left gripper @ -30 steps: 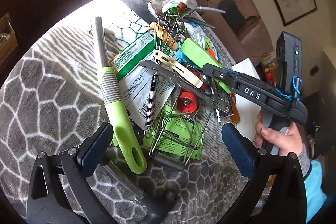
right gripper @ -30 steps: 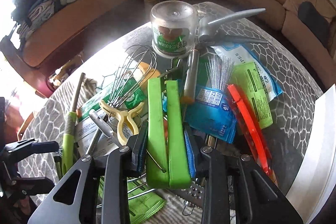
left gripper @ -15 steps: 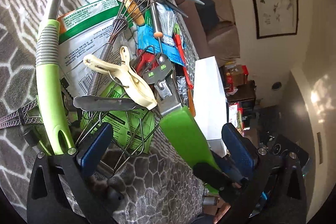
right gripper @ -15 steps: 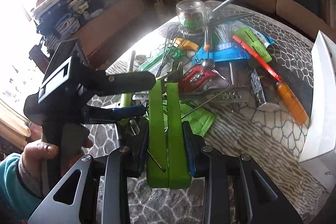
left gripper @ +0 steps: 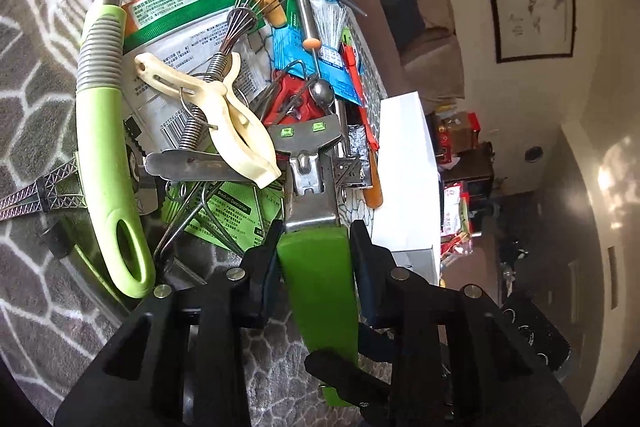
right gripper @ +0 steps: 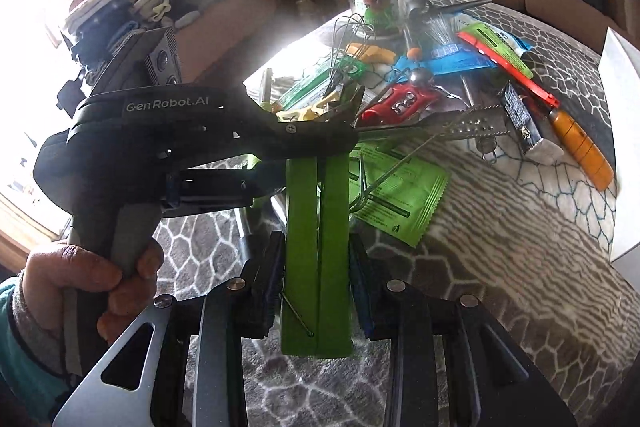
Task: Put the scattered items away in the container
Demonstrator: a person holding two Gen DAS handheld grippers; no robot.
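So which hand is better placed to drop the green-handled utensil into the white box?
Probably right. The right tool clamps the green-handled utensil low on its handles, and the white box sits off to that side. The jaws of the left tool are closing on the same handles.

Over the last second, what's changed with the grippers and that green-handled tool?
The left gripper, wide open a second ago, moved in and is closing on the green-handled tool beside the right gripper, which carried it off the pile toward the table edge. The right gripper's grip and the rest of the clutter stayed put.

Right claw (right gripper: 316, 291) and closing left claw (right gripper: 320, 147) both clamp green-handled tool (right gripper: 318, 247).
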